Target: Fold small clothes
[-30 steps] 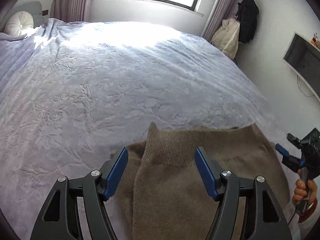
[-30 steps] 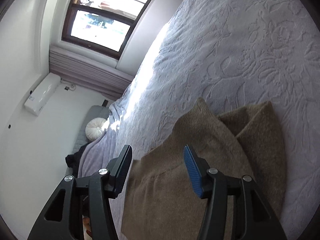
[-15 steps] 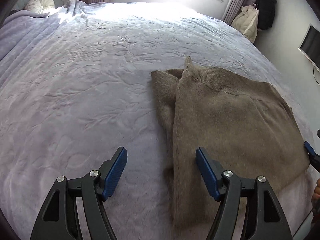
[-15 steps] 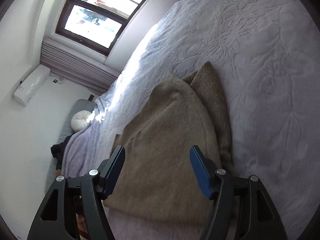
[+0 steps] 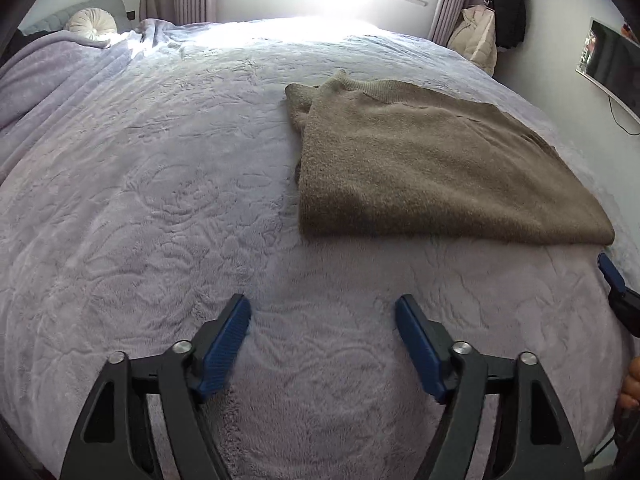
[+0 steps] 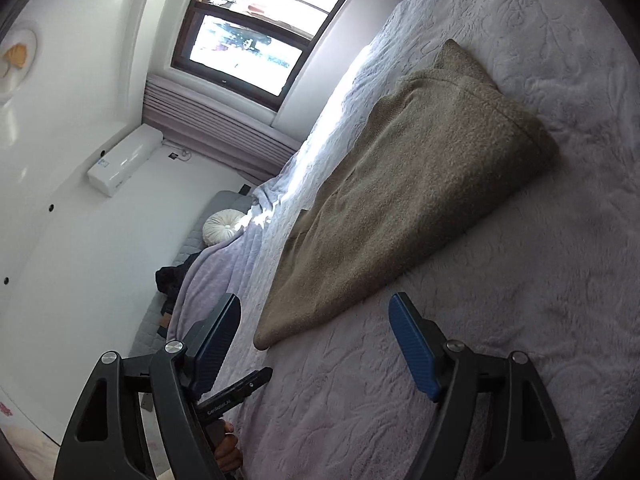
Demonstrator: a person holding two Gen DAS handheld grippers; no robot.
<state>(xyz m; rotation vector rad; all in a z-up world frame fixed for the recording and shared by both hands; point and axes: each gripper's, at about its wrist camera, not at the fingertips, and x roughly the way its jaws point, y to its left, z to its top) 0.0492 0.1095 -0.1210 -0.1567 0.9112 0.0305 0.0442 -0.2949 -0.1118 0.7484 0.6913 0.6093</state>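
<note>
We see a wide bed [image 5: 160, 184] covered in a pale lilac embossed blanket, filling most of both views, with a window [image 6: 256, 40] behind its far side and a white air conditioner [image 6: 124, 160] on the wall to one side. On the blanket lies the brown knitted sweater [image 5: 420, 160], folded into a flat wedge with its ribbed collar edge pointing toward the window and a sleeve tucked under along its left side. It rests right of centre in the left wrist view, well apart from our left gripper [image 5: 324, 348], whose blue-padded jaws stand wide apart over bare blanket with nothing between them. Our right gripper [image 6: 316, 348] is likewise spread wide and empty, hovering just beside the near corner of the sweater without touching it. A round white cushion [image 5: 92, 26] sits at the head of the bed, and a dark coat [image 5: 506, 4] hangs by the curtain.
</note>
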